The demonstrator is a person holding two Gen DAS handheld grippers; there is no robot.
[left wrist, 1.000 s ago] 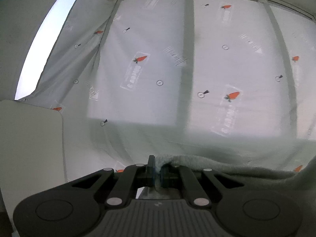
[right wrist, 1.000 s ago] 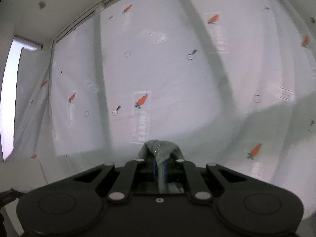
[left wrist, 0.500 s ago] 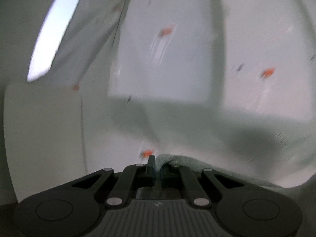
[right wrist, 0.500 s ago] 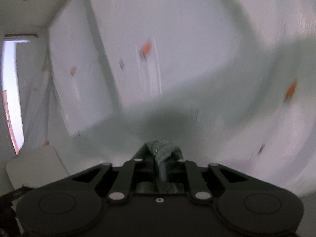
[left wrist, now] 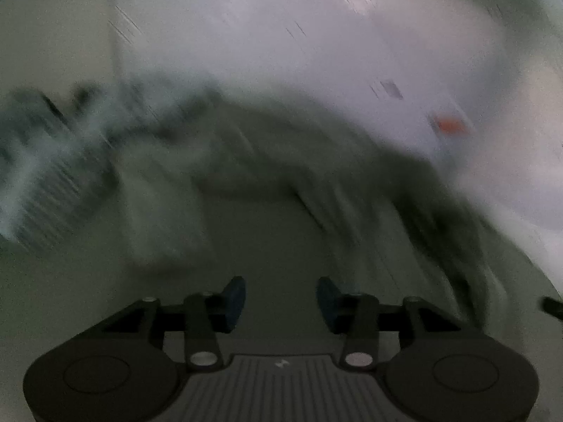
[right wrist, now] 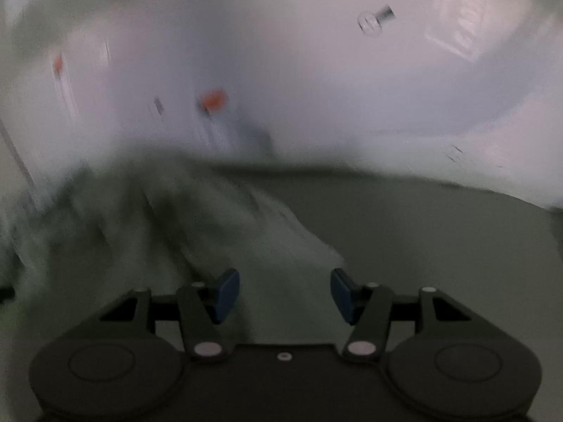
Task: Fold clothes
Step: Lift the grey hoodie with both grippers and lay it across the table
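Both views are heavily motion-blurred. A grey-green garment [left wrist: 267, 176] lies spread ahead of my left gripper [left wrist: 280, 299], whose blue-padded fingers stand wide apart with nothing between them. In the right wrist view the same garment [right wrist: 197, 225] lies ahead and to the left of my right gripper [right wrist: 285, 293], which is also open and empty. The cloth's edge reaches close to the right gripper's fingers; whether it touches them is unclear.
A white curtain with orange carrot prints [left wrist: 387, 52] hangs behind the surface; it also fills the top of the right wrist view [right wrist: 281, 52]. A dull flat surface [right wrist: 440, 239] extends to the right of the garment.
Both grippers were shut on the garment and held it up before the curtain. Now both are open, the garment has dropped free, and the cameras have swung downward.
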